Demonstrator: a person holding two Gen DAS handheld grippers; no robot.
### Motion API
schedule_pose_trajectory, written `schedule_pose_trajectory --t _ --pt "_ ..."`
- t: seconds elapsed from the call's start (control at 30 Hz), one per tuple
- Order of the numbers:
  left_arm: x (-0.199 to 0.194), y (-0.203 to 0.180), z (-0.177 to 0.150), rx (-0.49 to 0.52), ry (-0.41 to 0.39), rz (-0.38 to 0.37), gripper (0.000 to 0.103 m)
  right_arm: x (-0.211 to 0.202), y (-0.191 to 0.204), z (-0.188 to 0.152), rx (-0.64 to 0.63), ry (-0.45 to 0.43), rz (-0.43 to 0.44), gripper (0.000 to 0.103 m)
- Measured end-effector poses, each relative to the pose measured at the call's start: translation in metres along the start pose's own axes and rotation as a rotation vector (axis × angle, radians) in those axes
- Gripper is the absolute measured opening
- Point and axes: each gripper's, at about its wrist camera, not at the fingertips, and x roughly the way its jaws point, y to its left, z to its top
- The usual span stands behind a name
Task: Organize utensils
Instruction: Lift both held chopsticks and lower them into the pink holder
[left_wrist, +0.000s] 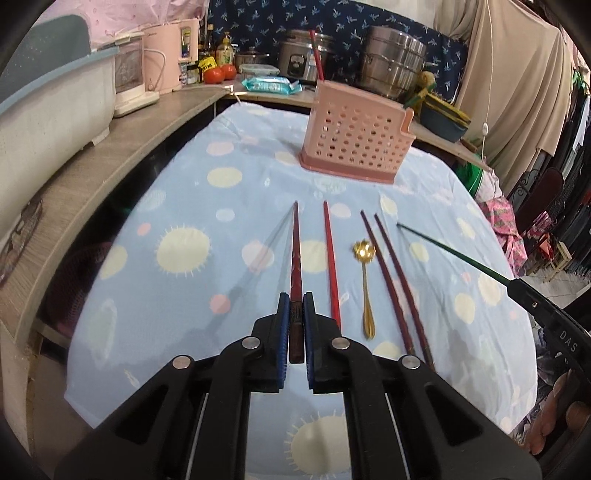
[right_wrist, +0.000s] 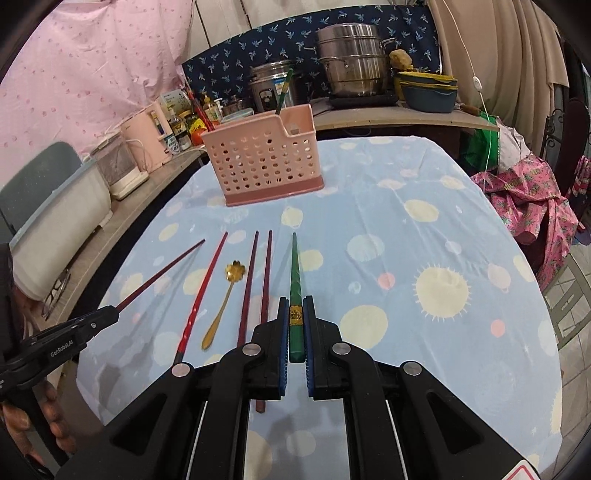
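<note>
My left gripper (left_wrist: 295, 297) is shut on the thick end of a dark red chopstick (left_wrist: 296, 251), held above the spotted cloth with its shadow to the left. My right gripper (right_wrist: 295, 301) is shut on a green chopstick (right_wrist: 294, 273), also raised. On the cloth between them lie a red chopstick (left_wrist: 330, 266), a gold spoon (left_wrist: 365, 280) and two maroon chopsticks (left_wrist: 391, 280). A pink perforated holder (left_wrist: 354, 136) stands farther back, with a red chopstick (left_wrist: 317, 55) upright in it. The right wrist view shows a green chopstick (right_wrist: 283, 92) in the holder (right_wrist: 266, 162).
A curved wooden counter (left_wrist: 110, 166) wraps the table's left and back, carrying a pink kettle (left_wrist: 168, 55), tomatoes (left_wrist: 221, 74), steel pots (left_wrist: 395, 62) and bowls (right_wrist: 428, 92). Clothes hang at the right (right_wrist: 528, 195). A person's hand (right_wrist: 22, 424) holds the left gripper's handle.
</note>
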Motion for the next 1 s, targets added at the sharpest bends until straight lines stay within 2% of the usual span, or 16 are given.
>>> schedule_pose_trajectory --t 0.33,1.0 --pt "-0.018 -0.003 0.068 -0.009 -0.099 -0.013 0.007 -0.014 -0.005 0.060 0.019 -0.086 0.012 0.007" --pt "-0.039 -0.016 0.217 -0.018 -0.332 -0.060 0.007 -0.004 -0.022 0.189 0.047 -0.244 0.035 0.007"
